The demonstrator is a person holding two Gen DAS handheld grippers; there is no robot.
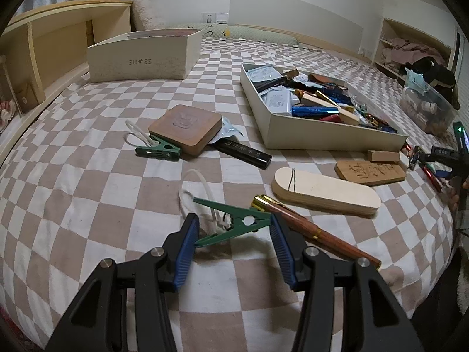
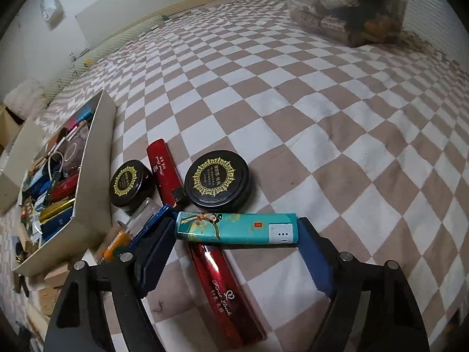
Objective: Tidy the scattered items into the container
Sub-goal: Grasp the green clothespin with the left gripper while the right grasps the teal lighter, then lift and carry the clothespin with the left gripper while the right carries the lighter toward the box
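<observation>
In the left wrist view my left gripper (image 1: 234,228) is shut on a green clip (image 1: 234,224), gripped end to end between the blue pads. A wooden pen (image 1: 316,230) lies just right of it. The grey container (image 1: 322,135), full of small items, stands further back on the checkered bed. In the right wrist view my right gripper (image 2: 237,234) is shut on a teal lighter (image 2: 234,228), held lengthwise between its pads. Under it lies a red lighter (image 2: 228,290). The container (image 2: 96,158) is to the left.
Left view: second green clip (image 1: 158,151), wooden box (image 1: 186,127), black stick (image 1: 243,152), two wooden boards (image 1: 325,195), white shoe box (image 1: 140,58). Right view: two black round tins (image 2: 218,180), another red lighter (image 2: 165,173), a clear bin (image 2: 348,8) at the far right.
</observation>
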